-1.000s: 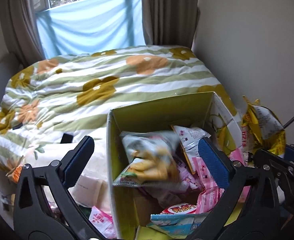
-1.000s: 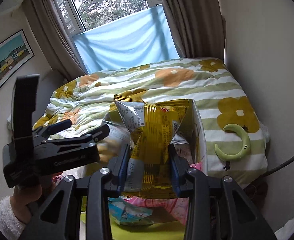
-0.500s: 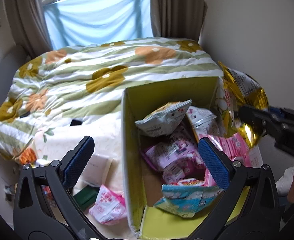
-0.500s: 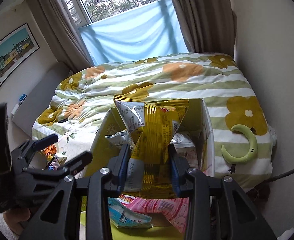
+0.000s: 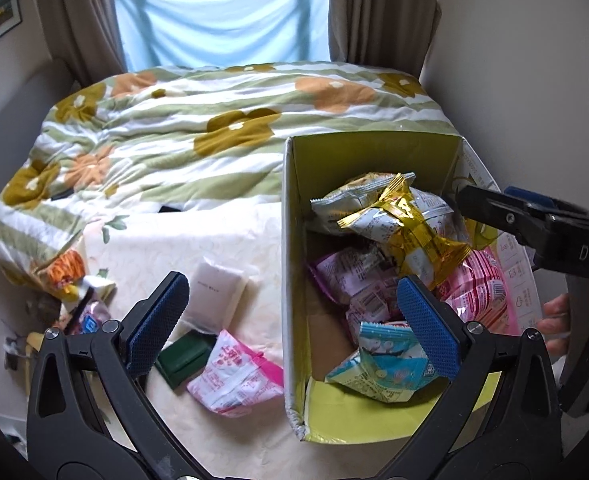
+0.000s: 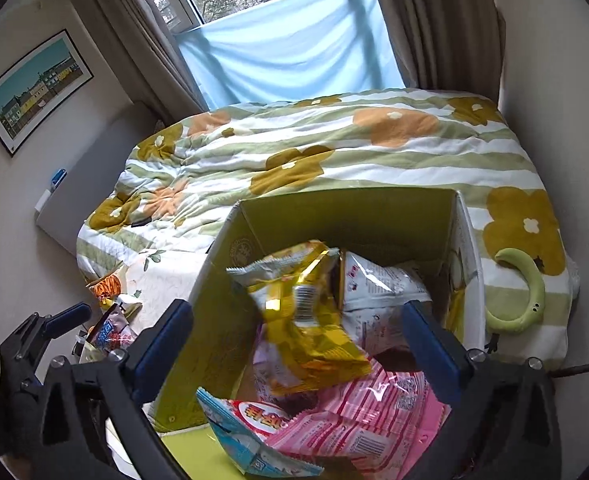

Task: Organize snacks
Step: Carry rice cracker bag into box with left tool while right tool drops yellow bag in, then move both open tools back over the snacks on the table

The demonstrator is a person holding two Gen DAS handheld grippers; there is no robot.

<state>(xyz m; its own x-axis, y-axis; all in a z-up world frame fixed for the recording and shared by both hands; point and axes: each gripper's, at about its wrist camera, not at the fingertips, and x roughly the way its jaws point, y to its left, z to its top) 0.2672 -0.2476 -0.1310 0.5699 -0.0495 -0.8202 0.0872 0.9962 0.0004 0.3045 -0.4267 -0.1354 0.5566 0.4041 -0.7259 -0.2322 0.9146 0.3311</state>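
Snacks mid-sort beside a bed. At left, pink-and-white foil snack packet (image 5: 236, 378) lying loose outside, just ahead of left gripper (image 5: 290, 328), spread wide and empty. At right, crinkled gold foil snack bag (image 6: 308, 320) dropping into open yellow-green cardboard box (image 6: 346, 210); right gripper (image 6: 300, 344) jaws just opened fully, bag between but unpressed.

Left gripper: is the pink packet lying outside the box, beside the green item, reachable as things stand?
Probably yes. The left gripper is open and empty, and the pink packet lies uncovered on the cloth just below it, outside the box. Only the box wall stands close alongside.
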